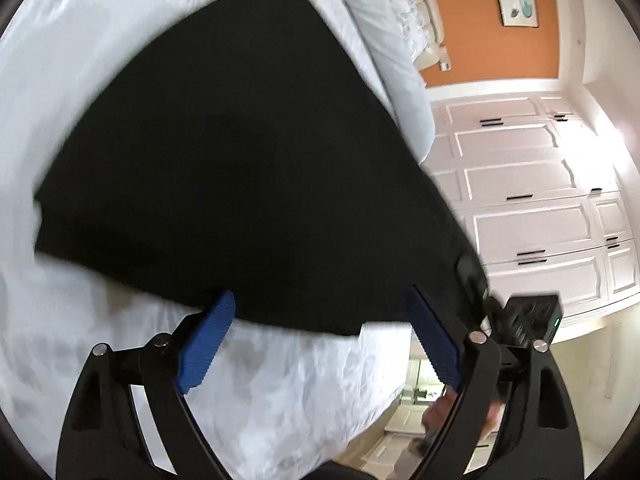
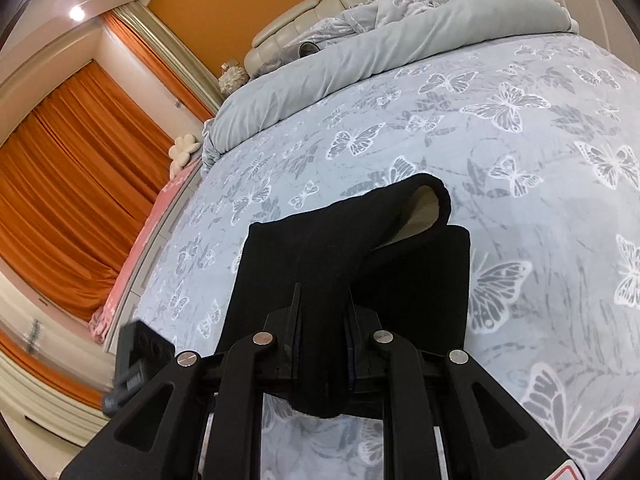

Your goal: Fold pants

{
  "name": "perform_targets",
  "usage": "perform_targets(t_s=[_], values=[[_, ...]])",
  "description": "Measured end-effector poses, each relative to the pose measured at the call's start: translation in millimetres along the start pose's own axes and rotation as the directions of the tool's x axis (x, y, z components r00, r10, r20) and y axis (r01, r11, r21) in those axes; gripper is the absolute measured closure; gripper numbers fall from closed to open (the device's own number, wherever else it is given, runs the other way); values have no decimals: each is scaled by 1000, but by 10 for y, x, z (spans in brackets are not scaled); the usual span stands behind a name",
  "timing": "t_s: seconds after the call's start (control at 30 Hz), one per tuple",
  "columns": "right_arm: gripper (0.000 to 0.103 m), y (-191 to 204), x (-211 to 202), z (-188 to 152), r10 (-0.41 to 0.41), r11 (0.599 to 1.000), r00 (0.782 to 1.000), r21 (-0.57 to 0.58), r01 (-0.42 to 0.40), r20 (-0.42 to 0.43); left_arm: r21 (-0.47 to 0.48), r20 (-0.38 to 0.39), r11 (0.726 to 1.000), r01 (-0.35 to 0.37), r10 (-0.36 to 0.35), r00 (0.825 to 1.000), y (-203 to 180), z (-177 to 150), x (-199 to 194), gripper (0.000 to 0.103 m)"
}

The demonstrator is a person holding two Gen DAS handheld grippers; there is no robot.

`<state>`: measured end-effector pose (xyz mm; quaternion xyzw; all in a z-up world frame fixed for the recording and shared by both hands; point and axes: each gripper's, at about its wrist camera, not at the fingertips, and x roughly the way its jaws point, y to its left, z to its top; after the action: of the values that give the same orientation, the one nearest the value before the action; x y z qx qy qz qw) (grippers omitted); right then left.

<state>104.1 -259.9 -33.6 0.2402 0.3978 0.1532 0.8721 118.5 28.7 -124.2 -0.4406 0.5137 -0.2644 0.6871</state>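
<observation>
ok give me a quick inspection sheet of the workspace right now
surface: bed cover with butterfly print, grey duvet bunched toward the headboard
job's things: black pants partly folded on the cover, one end lifted
clutter: nothing seen on the cover near the pants
grippers: right gripper shut on the pants; left gripper open, blue pads at the pants' edge
cables: nothing seen
surroundings: orange curtains, white cupboards

One pants; two hand-held grippers; one bed.
</observation>
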Motion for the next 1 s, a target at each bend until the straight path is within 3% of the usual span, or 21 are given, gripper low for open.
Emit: perform_targets(t_s=[0.1, 0.17, 0.3, 0.5, 0.63, 0.73, 1.0], values=[[88, 32, -1, 8, 6, 1000, 1000, 0, -6, 6, -78, -81, 997, 3, -10, 997, 138, -2, 246, 18], [88, 67, -40, 28, 22, 1000, 1000, 2, -22, 19, -98, -66, 995, -10, 3, 998, 186, 5, 336, 19], [88, 139, -130, 59, 48, 999, 998, -6, -48, 40, -80, -8, 994, 71, -72, 997, 55, 93, 214, 19], [88, 243, -144, 54, 30, 999, 998, -39, -28, 46, -185, -9, 964, 193, -198, 980, 102, 216, 172, 24], [88, 157, -81, 38, 20, 1000, 999, -13, -19, 32, -195, -24, 962, 191, -199, 980, 41, 157, 232, 24], [88, 185, -98, 38, 38, 999, 999, -12, -37, 34, -247, -26, 946, 210, -223, 975, 109, 142, 214, 24], [87, 347, -141, 40, 94, 995, 995, -36, -93, 35, -167, 68, 953, 251, -243, 968, 60, 302, -245, 24]])
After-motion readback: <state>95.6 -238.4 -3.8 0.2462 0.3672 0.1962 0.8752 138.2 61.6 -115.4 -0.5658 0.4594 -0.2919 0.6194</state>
